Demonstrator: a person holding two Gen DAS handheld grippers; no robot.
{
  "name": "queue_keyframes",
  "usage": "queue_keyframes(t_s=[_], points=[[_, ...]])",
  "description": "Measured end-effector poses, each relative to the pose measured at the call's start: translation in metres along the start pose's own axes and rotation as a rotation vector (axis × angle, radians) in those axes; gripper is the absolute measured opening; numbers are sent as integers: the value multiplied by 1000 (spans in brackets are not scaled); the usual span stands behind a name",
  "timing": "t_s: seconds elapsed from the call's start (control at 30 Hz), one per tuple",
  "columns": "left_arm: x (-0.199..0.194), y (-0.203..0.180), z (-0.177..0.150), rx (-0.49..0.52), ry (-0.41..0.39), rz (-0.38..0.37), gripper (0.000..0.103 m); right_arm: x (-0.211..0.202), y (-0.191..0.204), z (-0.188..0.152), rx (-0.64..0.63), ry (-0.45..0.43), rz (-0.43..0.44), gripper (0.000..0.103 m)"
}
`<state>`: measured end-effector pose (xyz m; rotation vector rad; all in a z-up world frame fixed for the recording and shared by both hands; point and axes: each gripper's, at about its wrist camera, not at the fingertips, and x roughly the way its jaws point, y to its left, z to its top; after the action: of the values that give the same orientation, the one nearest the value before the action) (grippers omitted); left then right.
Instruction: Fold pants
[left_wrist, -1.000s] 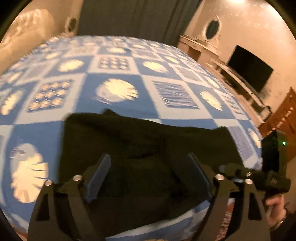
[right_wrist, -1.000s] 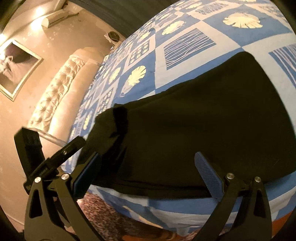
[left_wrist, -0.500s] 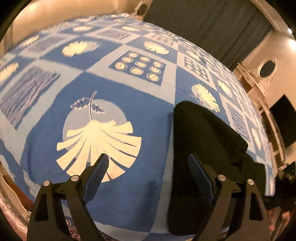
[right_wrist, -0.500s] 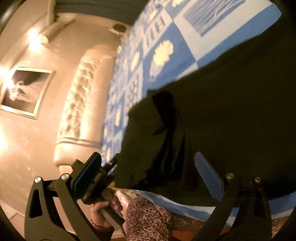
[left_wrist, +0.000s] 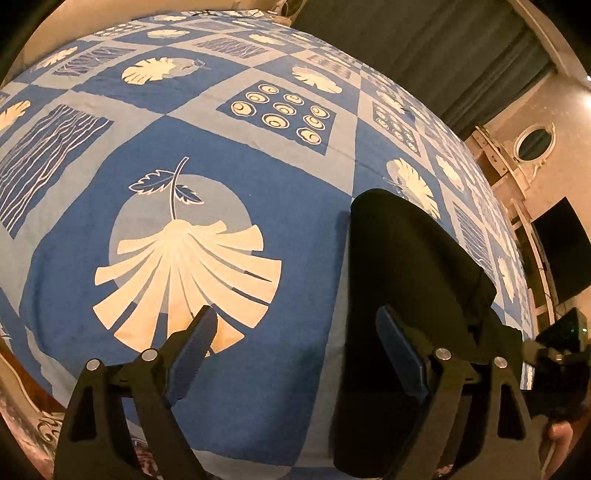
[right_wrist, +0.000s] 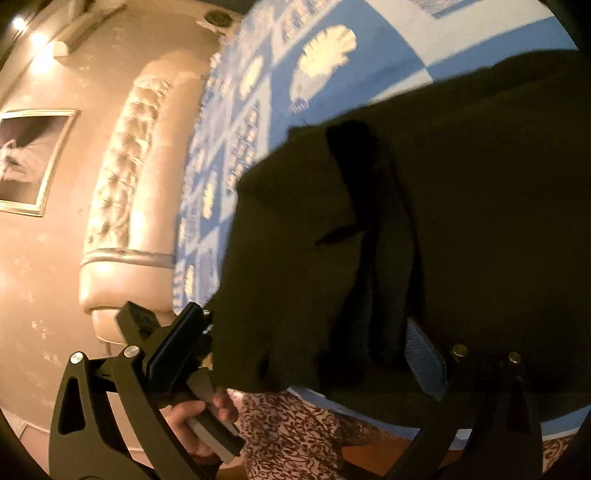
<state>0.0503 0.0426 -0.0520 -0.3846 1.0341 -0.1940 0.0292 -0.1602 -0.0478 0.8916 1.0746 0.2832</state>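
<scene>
The black pants (left_wrist: 410, 269) lie folded on the blue patterned bedspread (left_wrist: 192, 155) near the bed's front edge. In the left wrist view they fill the lower right. My left gripper (left_wrist: 295, 350) is open and empty over the pants' left edge, with its right finger (left_wrist: 402, 354) above the cloth. In the right wrist view the pants (right_wrist: 424, 229) fill the middle and right, with a rumpled fold at their left end. My right gripper (right_wrist: 303, 350) is open at that end, close over the cloth.
A padded cream headboard (right_wrist: 125, 192) and a framed picture (right_wrist: 26, 158) stand left in the right wrist view. A dark curtain (left_wrist: 424, 48), an oval mirror (left_wrist: 533, 142) and a television (left_wrist: 561, 251) lie beyond the bed. Patterned clothing (right_wrist: 295, 435) shows below the bed edge.
Both grippers have swung left along the pants to their left end. The left wrist view now shows mostly bedspread, and the right gripper has come closer to the rumpled fold.
</scene>
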Motion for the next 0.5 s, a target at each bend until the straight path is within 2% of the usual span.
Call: queue_keyframes(t_s=[0.03,0.07,0.1,0.17,0.23,0.37,0.5], points=[[0,1,0,-4,0,1,86,4,1,2,5,10,-1,82],[0,2,0,-10,1,1,86,8,0,3,13,26,-6,61],[1,3,0,-14,3,0,86,10,-1,4,18,36,-28,56],[2,5,0,-19,9,-2,86,17,0,5,-12,58,-87,32],[3,4,0,-19,13,-7,86,20,0,4,-35,74,-93,20],[0,3,0,-16,-2,-9,86,7,8,2,-64,54,-43,15],[-3,1,0,-18,-8,-23,86,-24,20,2,-122,-7,-17,14]])
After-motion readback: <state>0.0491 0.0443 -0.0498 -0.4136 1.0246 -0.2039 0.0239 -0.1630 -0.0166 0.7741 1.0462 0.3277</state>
